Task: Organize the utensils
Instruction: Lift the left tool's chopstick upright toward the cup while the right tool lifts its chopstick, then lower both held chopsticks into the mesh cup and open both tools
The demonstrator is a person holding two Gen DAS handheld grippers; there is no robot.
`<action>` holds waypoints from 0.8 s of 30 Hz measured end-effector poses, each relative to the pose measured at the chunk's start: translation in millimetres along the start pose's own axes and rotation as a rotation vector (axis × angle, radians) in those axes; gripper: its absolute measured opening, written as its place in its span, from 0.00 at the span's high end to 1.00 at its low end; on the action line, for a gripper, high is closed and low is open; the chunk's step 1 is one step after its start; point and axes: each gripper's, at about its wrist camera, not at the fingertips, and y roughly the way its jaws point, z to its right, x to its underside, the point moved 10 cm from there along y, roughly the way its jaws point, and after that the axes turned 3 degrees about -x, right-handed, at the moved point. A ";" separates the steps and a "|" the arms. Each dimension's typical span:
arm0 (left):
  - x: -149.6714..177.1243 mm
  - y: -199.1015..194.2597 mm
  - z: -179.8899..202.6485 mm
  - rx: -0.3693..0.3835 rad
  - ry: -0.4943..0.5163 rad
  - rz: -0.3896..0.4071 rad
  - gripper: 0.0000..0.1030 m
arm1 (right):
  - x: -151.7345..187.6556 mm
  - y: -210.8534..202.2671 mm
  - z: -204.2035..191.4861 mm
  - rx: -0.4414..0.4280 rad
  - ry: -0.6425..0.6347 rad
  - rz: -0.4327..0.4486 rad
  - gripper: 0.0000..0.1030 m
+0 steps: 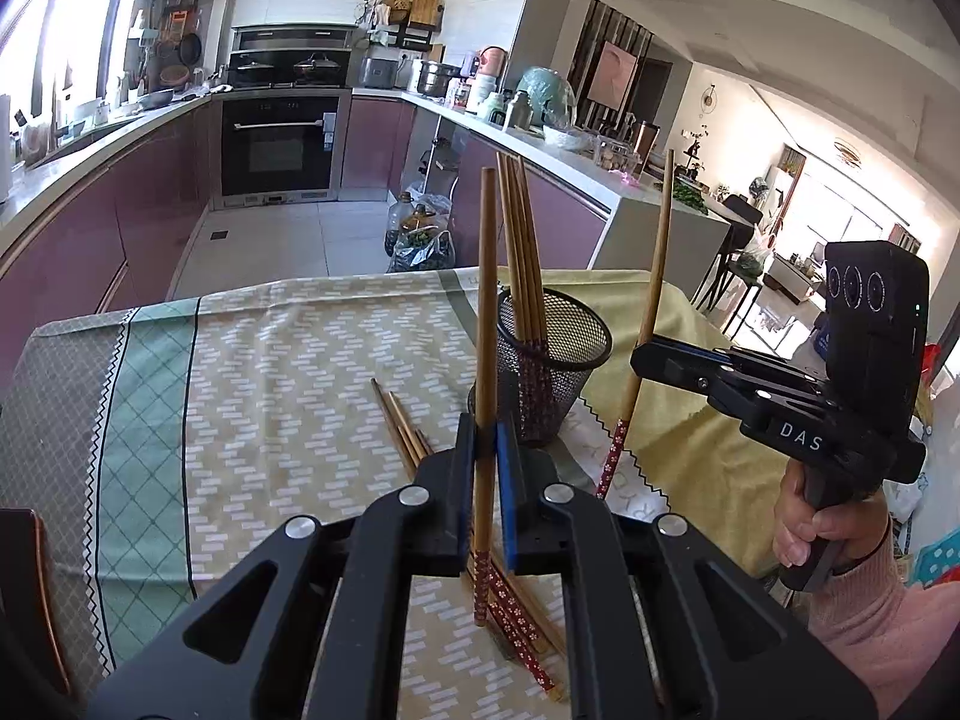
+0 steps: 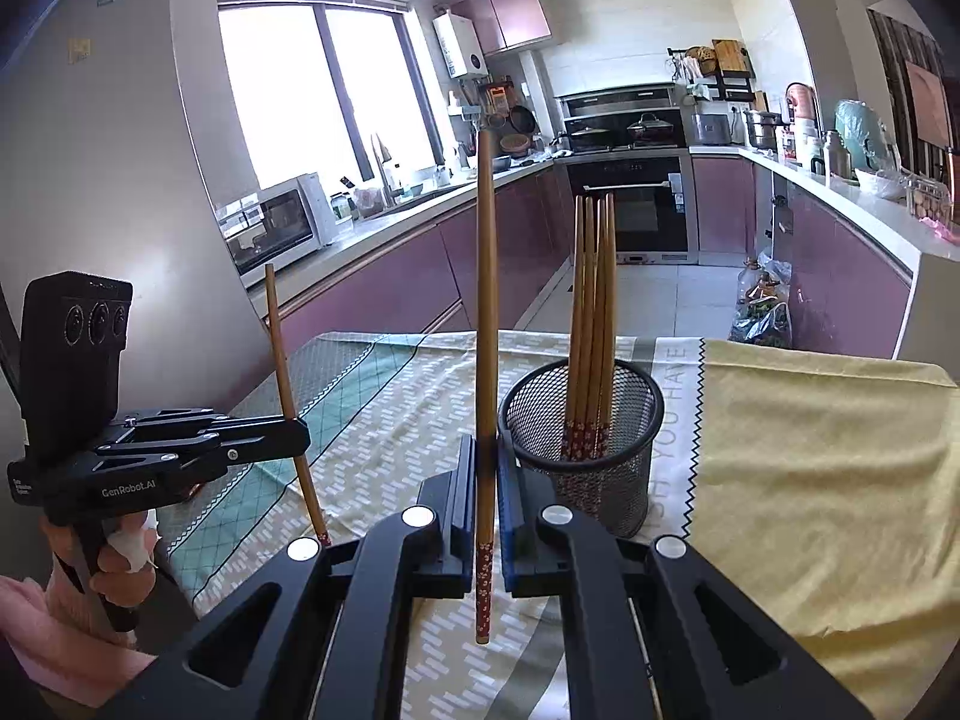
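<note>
Both the left gripper (image 1: 485, 468) and right gripper (image 2: 485, 495) are clamping one upright chopstick (image 1: 486, 324) each, so each should be carrying its stick over the cup (image 2: 581, 414) just ahead, patterned end down, before letting go.

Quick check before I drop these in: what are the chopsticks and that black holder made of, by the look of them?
Chopsticks: probably wood or bamboo, matte brown shafts with a red flower-patterned band at one end, likely painted or lacquered. Holder: looks like black metal wire mesh, since the chopsticks inside show through its wall; coated plastic mesh can't be ruled out.
</note>
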 end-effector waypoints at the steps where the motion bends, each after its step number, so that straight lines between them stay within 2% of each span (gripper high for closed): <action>1: -2.4 -1.6 2.2 0.008 0.000 0.004 0.93 | -2.9 -2.3 2.6 0.001 0.000 0.006 0.94; 12: -41.7 -18.1 23.4 0.042 0.035 0.087 0.93 | -36.1 -16.8 13.4 0.019 -0.024 0.077 0.95; 24: -101.0 -27.5 41.5 0.098 0.042 0.172 0.93 | -69.1 -19.5 17.8 0.020 -0.054 0.123 0.95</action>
